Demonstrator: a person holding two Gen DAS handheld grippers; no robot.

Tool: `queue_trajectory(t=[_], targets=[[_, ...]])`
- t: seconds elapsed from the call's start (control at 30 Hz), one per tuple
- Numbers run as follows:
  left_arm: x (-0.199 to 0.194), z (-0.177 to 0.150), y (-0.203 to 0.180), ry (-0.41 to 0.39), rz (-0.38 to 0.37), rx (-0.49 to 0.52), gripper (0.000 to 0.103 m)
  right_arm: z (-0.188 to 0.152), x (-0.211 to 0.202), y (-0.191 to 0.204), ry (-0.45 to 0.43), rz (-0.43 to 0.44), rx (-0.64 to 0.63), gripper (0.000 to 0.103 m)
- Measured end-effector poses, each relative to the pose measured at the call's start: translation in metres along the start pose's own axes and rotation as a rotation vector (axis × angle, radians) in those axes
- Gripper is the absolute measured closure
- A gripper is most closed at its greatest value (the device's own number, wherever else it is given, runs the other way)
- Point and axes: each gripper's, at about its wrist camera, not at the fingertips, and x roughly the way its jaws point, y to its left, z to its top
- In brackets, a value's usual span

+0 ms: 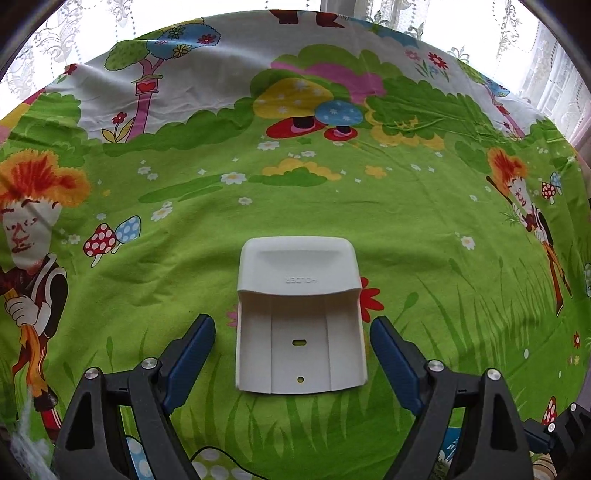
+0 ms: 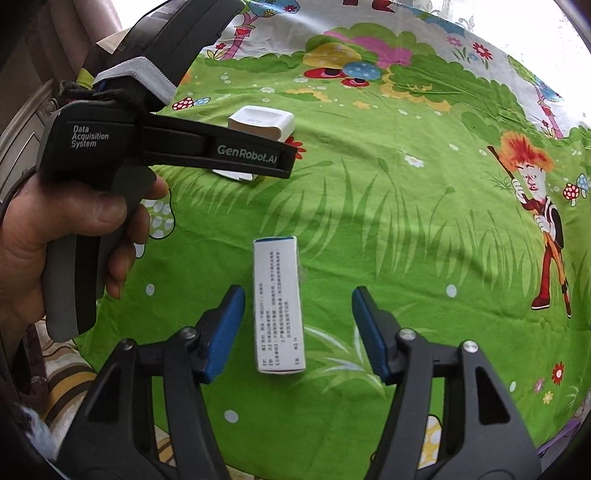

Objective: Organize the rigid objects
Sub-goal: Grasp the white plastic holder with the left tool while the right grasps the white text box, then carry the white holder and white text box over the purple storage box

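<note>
A white plastic holder (image 1: 300, 317) lies flat on the cartoon-print cloth, its open pocket facing me. My left gripper (image 1: 293, 332) is open, one blue-padded finger on each side of the holder without touching it. A small white box with a blue end (image 2: 277, 304) lies lengthwise on the cloth. My right gripper (image 2: 298, 302) is open with its fingers on either side of the box, apart from it. The holder also shows in the right wrist view (image 2: 261, 123), partly hidden behind the left gripper's body (image 2: 177, 147).
The green cartoon cloth (image 1: 406, 229) covers the table. Lace curtains (image 1: 461, 22) hang behind the far edge. A hand (image 2: 55, 229) holds the left gripper at the left of the right wrist view. A striped fabric (image 2: 62, 384) lies below the table's near-left edge.
</note>
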Motion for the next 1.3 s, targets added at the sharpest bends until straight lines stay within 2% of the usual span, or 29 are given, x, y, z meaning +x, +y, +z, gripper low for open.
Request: queue_trajectory(t=[0.13, 0.23, 0.3, 0.53, 0.9, 1.3], targets=[[0.003, 0.002, -0.007, -0.002, 0.019, 0.035, 0.019, -0.001, 0.005, -0.002, 0.017, -0.001, 0.007, 0.064], [0.0, 0.002, -0.008, -0.01, 0.008, 0.047, 0.032, -0.003, 0.006, -0.005, 0.019, -0.006, 0.021, 0.075], [-0.003, 0.001, -0.009, -0.01, 0.006, 0.053, 0.038, -0.004, 0.005, -0.006, 0.015, -0.007, 0.031, 0.075], [-0.02, -0.014, -0.008, 0.005, -0.022, 0.026, 0.038, -0.009, -0.003, -0.014, -0.007, -0.036, 0.053, 0.075], [-0.085, -0.046, -0.019, -0.08, -0.087, -0.021, 0.039, -0.026, -0.041, -0.024, -0.076, -0.072, 0.09, 0.075], [-0.143, -0.104, -0.056, -0.142, -0.198, -0.033, 0.039, -0.073, -0.094, -0.037, -0.147, -0.111, 0.139, 0.075]])
